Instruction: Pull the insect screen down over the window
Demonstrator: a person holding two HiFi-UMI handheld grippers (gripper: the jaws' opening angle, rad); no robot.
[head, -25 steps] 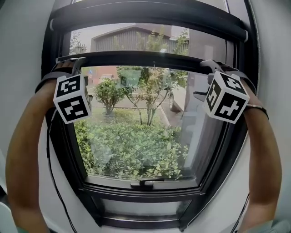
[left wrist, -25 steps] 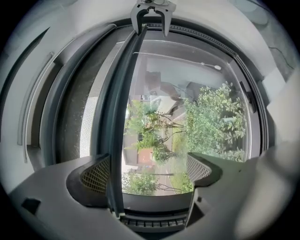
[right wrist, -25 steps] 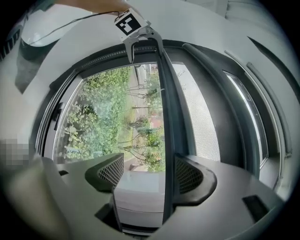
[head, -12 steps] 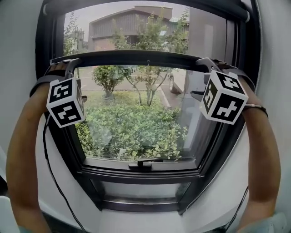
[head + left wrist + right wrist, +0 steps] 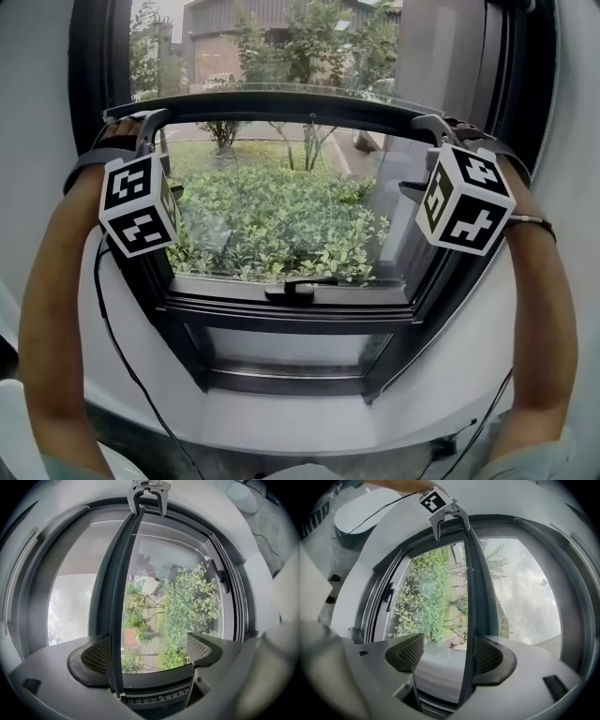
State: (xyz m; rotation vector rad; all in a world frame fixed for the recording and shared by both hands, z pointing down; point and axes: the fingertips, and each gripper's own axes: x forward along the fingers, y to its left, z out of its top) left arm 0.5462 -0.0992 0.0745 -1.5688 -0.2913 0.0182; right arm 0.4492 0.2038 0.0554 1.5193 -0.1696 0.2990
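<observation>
Insect screen pull bar (image 5: 281, 105) is coming down: its gap to the window handle (image 5: 298, 286) is shrinking versus a second ago, and mesh (image 5: 529, 602) is covering the upper pane. Left hand-held gripper (image 5: 150, 651) and right hand-held gripper (image 5: 447, 653) are riding the bar, jaws apart, unclamped. Lower glass is staying bare, so the pull is likely around half done.
</observation>
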